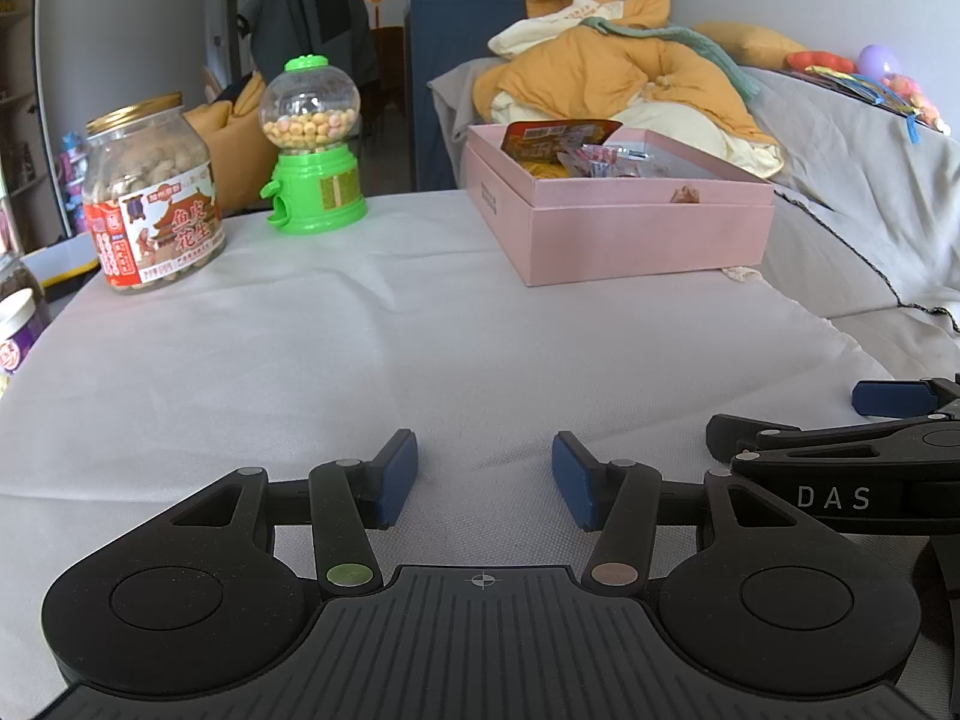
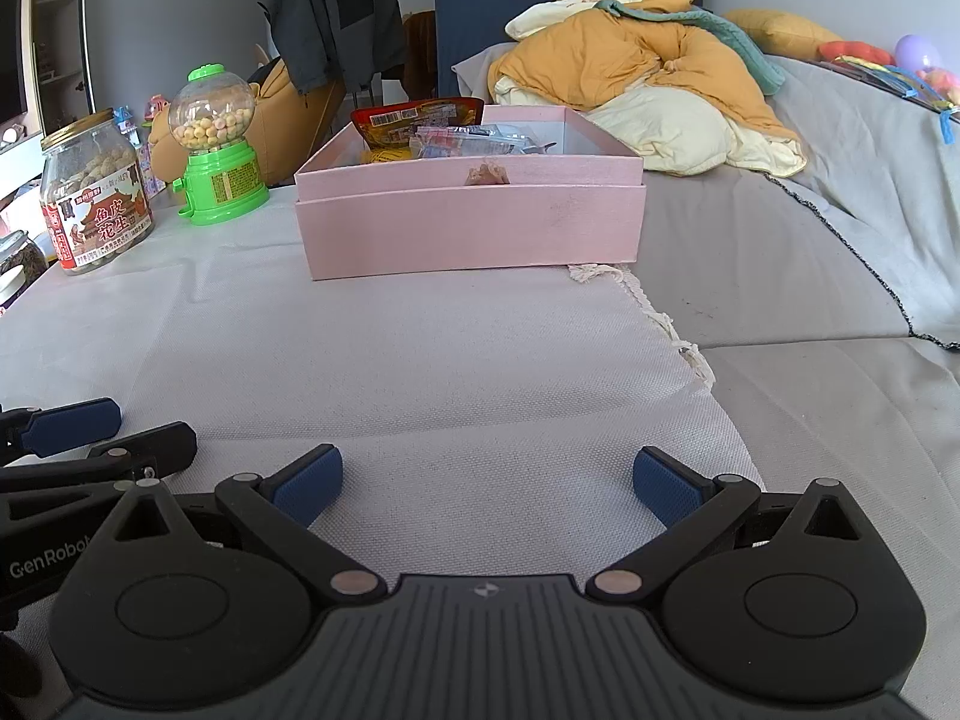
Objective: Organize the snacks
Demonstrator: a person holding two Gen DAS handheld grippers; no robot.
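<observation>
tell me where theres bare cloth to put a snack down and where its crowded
Free: the wide white cloth between the two claws and the pink cardboard box, and the strip between that box and the green gumball dispenser. Crowded: the left edge, with the clear peanut jar, and inside the box, full of snack packets.

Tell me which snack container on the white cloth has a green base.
The candy dispenser, a clear globe on a green base; the peanut jar beside it has a gold lid.
</observation>
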